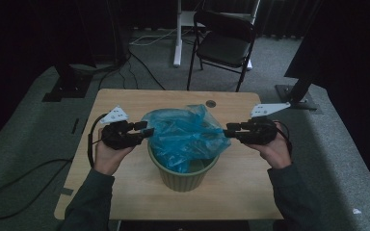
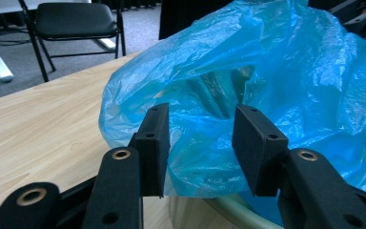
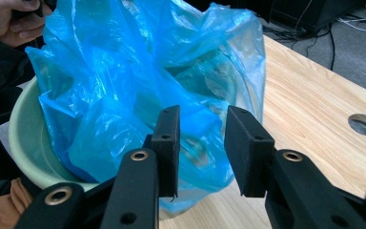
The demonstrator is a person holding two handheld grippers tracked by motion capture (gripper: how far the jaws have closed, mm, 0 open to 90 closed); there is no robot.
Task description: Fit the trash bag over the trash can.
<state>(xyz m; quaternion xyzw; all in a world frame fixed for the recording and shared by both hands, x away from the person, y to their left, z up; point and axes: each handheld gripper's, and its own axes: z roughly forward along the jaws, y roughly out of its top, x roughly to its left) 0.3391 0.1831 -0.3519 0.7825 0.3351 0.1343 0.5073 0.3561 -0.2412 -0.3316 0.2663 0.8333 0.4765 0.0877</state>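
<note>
Bag: a crumpled blue plastic bag [image 1: 185, 134] sits in a pale green ribbed bin [image 1: 183, 175] and billows up and over its rim, mostly toward the far side.
Bin: it stands on the table, near the middle and toward the person's edge, directly between the two grippers.
Left gripper: the left gripper [image 1: 144, 132] is held level at the bag's left side, tips right at the plastic. In the left gripper view its jaws stand apart with bag film [image 2: 267, 81] showing in the gap between the pads [image 2: 155, 143]; I cannot tell whether they touch it.
Right gripper: the right gripper [image 1: 229, 131] mirrors it on the bag's right side. In the right gripper view the jaws are likewise parted, with blue plastic [image 3: 138, 81] behind and between them and nothing pinched.
Hands: the left hand [image 1: 107, 154] and the right hand [image 1: 275, 150] each grip their tool from below, dark sleeves coming in from the near edge.
Table: a light wooden table [image 1: 125, 101] with rounded corners and a round cable hole [image 1: 211, 103] near its far edge.
Room: dim, with grey carpet, a black folding chair [image 1: 224, 41] beyond the table, a white desk leg [image 1: 177, 33] next to it, and black cables [image 1: 144, 67] trailing across the floor.
</note>
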